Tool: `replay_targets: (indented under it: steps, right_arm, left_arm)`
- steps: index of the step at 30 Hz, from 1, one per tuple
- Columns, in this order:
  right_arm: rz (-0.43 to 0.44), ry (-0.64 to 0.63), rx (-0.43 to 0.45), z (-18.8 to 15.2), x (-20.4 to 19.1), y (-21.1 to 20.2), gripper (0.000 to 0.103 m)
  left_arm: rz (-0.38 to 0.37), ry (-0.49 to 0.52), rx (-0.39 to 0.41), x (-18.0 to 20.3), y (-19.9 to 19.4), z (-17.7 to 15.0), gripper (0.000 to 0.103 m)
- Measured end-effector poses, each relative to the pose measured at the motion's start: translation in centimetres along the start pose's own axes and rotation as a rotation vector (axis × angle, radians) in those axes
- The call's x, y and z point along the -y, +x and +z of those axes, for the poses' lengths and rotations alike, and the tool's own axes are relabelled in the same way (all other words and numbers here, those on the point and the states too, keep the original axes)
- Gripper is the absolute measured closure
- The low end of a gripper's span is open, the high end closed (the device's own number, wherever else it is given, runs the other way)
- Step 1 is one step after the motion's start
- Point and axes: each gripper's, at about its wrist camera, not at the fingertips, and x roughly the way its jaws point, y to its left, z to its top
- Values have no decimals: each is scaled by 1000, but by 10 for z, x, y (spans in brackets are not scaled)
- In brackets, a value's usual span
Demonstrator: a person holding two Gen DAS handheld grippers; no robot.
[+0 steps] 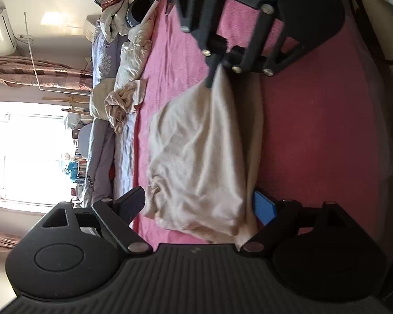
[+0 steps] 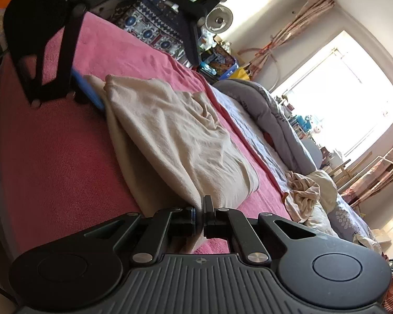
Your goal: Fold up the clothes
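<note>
Pink bedspread point(image 2: 65, 136) carries the cream garment point(image 2: 175, 130), half doubled over, the right gripper point(image 2: 199, 216) pinching its 6 o'clock corner while the left gripper point(image 1: 196, 209), fingers spread wide, holds nothing, so one-sided pulling could skew the fold.

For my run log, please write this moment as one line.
task: fold clothes | left gripper: open, beside cream garment | right gripper: shut on cream garment edge | surface: pink bedspread
</note>
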Motion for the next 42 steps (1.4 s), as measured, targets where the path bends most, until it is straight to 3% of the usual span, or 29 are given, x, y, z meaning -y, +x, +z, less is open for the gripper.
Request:
replay_targets:
  steps: [8, 14, 19, 22, 24, 26, 34, 38, 42]
  right_arm:
    - [4, 12, -1, -4, 5, 4, 97]
    - [9, 27, -3, -4, 8, 5, 97]
    - [10, 32, -4, -4, 8, 6, 97]
    - [11, 35, -5, -5, 7, 6, 97]
    - [12, 35, -7, -6, 6, 7, 97]
    - [13, 34, -7, -6, 6, 7, 97]
    - [24, 28, -12, -13, 5, 8, 97]
    - [30, 24, -15, -16, 4, 9, 97]
    - [27, 34, -3, -12, 9, 3, 98]
  left_arm:
    - [-53, -98, 66, -20, -16, 9, 13]
    - [23, -38, 40, 3, 17, 23, 13]
    - [147, 63, -7, 14, 34, 11, 14]
    - [116, 26, -32, 13, 37, 1, 35]
    - [103, -1, -42, 15, 38, -2, 65]
    - [91, -6, -50, 21, 39, -3, 87]
    - [108, -90, -75, 6, 30, -9, 91]
    - [42, -165, -125, 11, 32, -19, 97]
    - [17, -164, -137, 26, 24, -24, 101]
